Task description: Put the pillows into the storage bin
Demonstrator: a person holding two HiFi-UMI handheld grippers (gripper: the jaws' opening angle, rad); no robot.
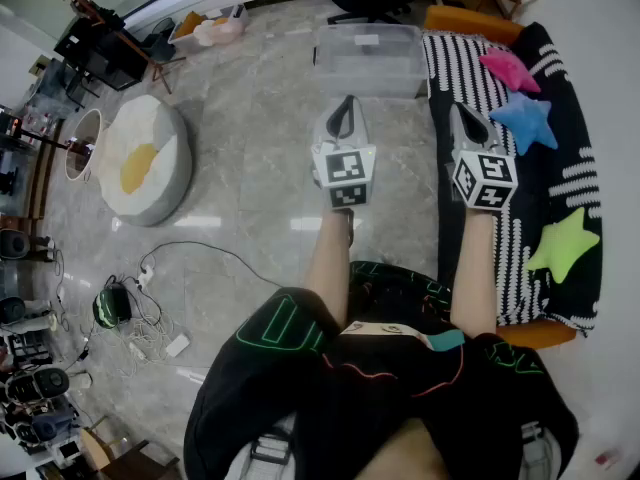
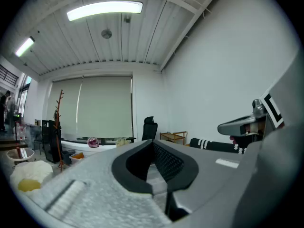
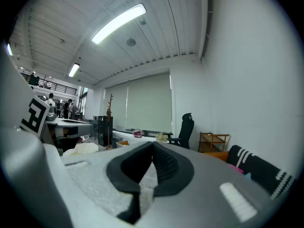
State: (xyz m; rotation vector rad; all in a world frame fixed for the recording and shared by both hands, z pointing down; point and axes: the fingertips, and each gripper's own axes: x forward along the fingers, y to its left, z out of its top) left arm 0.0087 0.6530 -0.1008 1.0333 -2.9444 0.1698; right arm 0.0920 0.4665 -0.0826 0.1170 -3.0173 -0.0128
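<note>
While both pairs of jaws sit pressed together with nothing between them, the left gripper [image 1: 347,100] and right gripper [image 1: 458,109] point forward, side by side. 3 star pillows, pink [image 1: 508,69], blue [image 1: 525,120] and green [image 1: 565,243], lie on the striped sofa [image 1: 452,60]. The clear storage bin [image 1: 370,60] stands on the floor just beside it.

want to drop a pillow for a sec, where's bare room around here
Bare floor between the egg-shaped cushion and the sofa, near the storage bin. Sofa free between blue star pillow and green star pillow. Cables crowd lower left.
</note>
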